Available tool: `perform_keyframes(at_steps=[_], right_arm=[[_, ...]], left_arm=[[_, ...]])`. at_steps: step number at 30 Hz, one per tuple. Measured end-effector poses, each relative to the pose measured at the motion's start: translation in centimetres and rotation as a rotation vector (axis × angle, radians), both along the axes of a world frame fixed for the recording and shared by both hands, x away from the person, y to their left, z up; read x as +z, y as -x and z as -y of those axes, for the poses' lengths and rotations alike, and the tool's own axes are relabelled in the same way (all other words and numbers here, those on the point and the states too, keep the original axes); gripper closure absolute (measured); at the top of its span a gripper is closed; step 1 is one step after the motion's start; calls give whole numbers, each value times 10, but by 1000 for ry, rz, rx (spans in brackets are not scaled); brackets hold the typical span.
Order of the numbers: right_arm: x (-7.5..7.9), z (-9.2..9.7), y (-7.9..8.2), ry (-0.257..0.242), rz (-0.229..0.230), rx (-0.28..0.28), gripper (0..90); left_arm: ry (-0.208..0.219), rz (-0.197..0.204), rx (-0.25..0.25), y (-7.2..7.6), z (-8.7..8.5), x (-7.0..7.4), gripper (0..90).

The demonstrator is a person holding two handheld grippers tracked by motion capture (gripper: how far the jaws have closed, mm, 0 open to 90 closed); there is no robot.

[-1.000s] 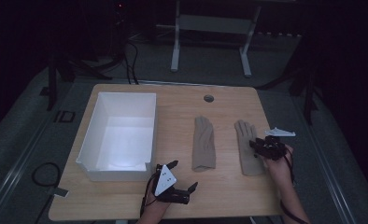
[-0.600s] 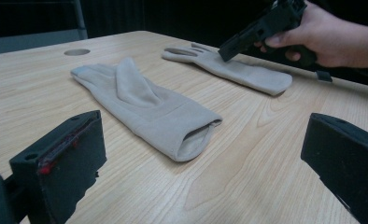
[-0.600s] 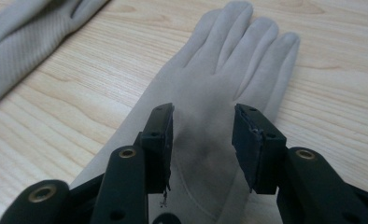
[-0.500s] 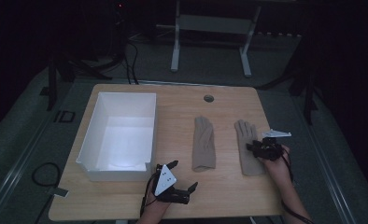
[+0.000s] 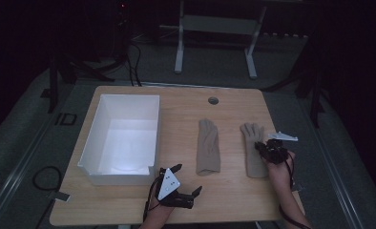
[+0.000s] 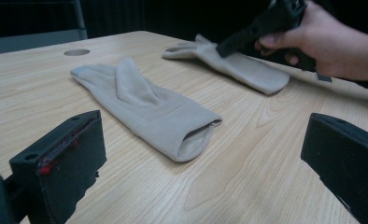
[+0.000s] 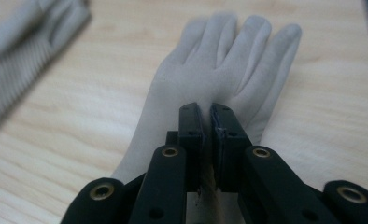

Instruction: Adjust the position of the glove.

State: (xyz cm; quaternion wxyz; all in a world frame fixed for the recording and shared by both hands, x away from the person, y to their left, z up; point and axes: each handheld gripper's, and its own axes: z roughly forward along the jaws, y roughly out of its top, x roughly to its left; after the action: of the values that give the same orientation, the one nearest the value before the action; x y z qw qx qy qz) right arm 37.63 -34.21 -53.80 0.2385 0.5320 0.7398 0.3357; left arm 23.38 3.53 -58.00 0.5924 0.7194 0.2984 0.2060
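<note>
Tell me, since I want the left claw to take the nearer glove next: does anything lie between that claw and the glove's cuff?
Nothing visible does. The left claw stands open, and only bare wood of the table lies between it and the open cuff of the nearer glove. The right claw is over the other glove, off to the side.

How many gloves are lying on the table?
2. The left glove lies flat at the table's middle, right of the white box. The right glove lies nearer the right edge, with the right gripper shut on it.
</note>
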Motion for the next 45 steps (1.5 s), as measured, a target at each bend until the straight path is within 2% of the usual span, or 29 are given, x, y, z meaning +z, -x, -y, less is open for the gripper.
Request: perform_keyframes(at_steps=[1,4,6,8,14,17,20,23,26,27,29,31,32,36,38,43,45], right_arm=[[0,0,0,0,0,0,836],[24,-6,5,-33,43,-27,836],[33,-11,5,-12,58,-17,836],[37,-13,6,-19,63,-19,836],[66,-29,8,-64,107,-34,836],[76,-42,6,-82,122,-19,836],[83,-58,5,-76,134,1,836],[89,-75,3,-100,140,10,836],[92,-84,2,-106,145,6,836],[92,-97,1,-99,140,8,836],[91,-109,-1,-104,130,13,836],[91,-112,-1,-108,128,16,836],[88,-123,-2,-107,120,23,836],[82,-138,-3,-122,101,34,836],[78,-145,-3,-102,103,37,836],[65,-157,-5,-115,72,48,836],[58,-163,-6,-99,66,48,835]], left_arm=[[0,0,0,0,0,0,3],[1,1,0,0,0,0,3],[3,2,0,0,0,0,3],[1,2,-1,0,0,0,3],[-1,3,-1,0,0,0,3],[-1,2,0,0,0,0,3],[-1,3,-1,0,0,0,3],[-2,3,-2,0,0,0,3],[-3,4,-3,0,0,0,3],[-3,5,-3,0,0,0,3],[-3,5,-5,0,0,0,3],[-3,4,-6,0,0,0,3],[-2,6,-7,1,1,0,3],[1,2,-6,0,0,0,3],[0,4,-8,0,0,0,3],[-4,4,-10,0,0,0,3],[-5,4,-10,0,0,0,3]])
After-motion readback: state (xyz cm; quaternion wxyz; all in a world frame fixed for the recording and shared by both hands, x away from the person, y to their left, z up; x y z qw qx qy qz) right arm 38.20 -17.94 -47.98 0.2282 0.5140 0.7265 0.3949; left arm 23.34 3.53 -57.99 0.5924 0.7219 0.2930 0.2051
